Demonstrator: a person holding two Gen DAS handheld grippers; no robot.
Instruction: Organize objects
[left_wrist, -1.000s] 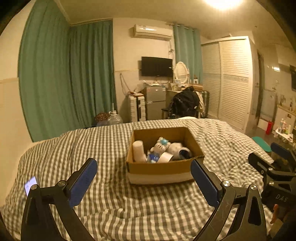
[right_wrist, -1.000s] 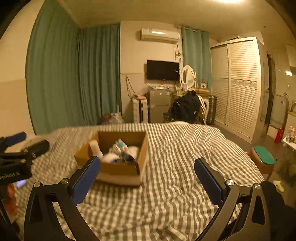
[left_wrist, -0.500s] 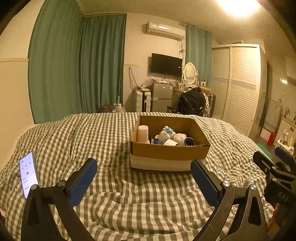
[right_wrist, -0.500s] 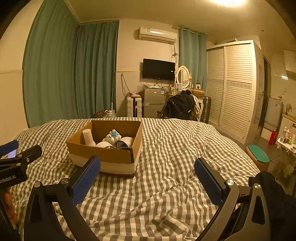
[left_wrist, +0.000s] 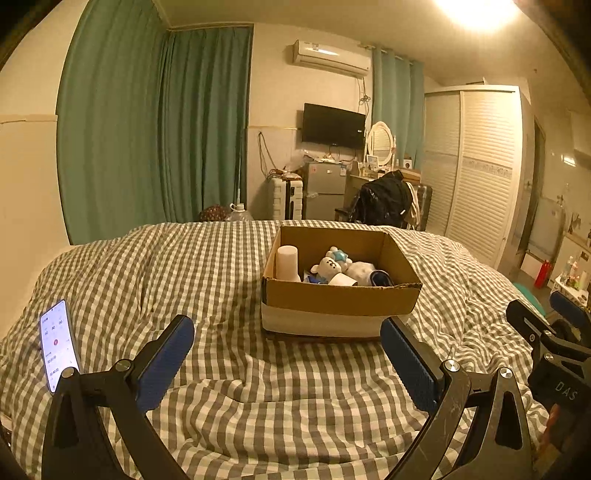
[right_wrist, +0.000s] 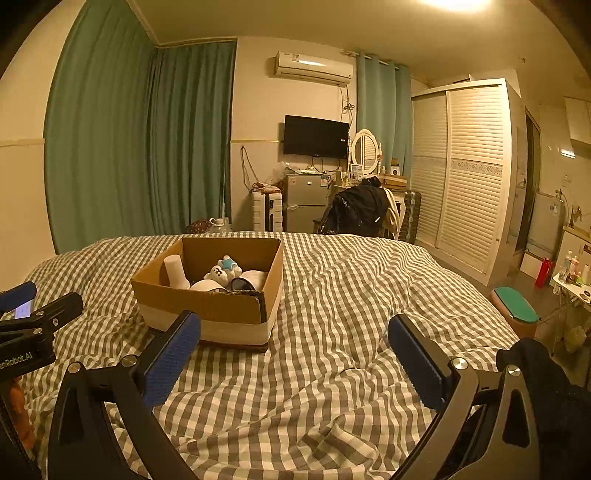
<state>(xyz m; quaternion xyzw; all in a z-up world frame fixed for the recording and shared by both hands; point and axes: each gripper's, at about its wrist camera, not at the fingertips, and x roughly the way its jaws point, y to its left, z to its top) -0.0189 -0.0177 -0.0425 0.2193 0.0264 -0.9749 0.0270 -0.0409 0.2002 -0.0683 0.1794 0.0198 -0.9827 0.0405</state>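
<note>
While both tools hang above the checked bedcover (left_wrist: 221, 280) with nothing in them, the step in hand looks like the approach to the cardboard box (left_wrist: 340, 297), which sits on the cover toward the far middle of the bed. The left gripper (left_wrist: 286, 345) has its jaws spread wide and faces the box's near wall squarely; the right gripper (right_wrist: 293, 343) is equally wide apart and sees the box off to its left. The box already holds several things: a white cylinder (left_wrist: 287, 263) standing upright in the near-left corner, a white plush toy (left_wrist: 330, 265) with a blue star on it lying in the middle, and a dark-rimmed round item (left_wrist: 380, 277) toward the right whose identity is unclear. To do this well, each tool should probably come in over the rim from above rather than push the wall, since the soft cover may let the box slide. The lit phone (left_wrist: 59, 343) at the left lies well apart from the box.
</note>
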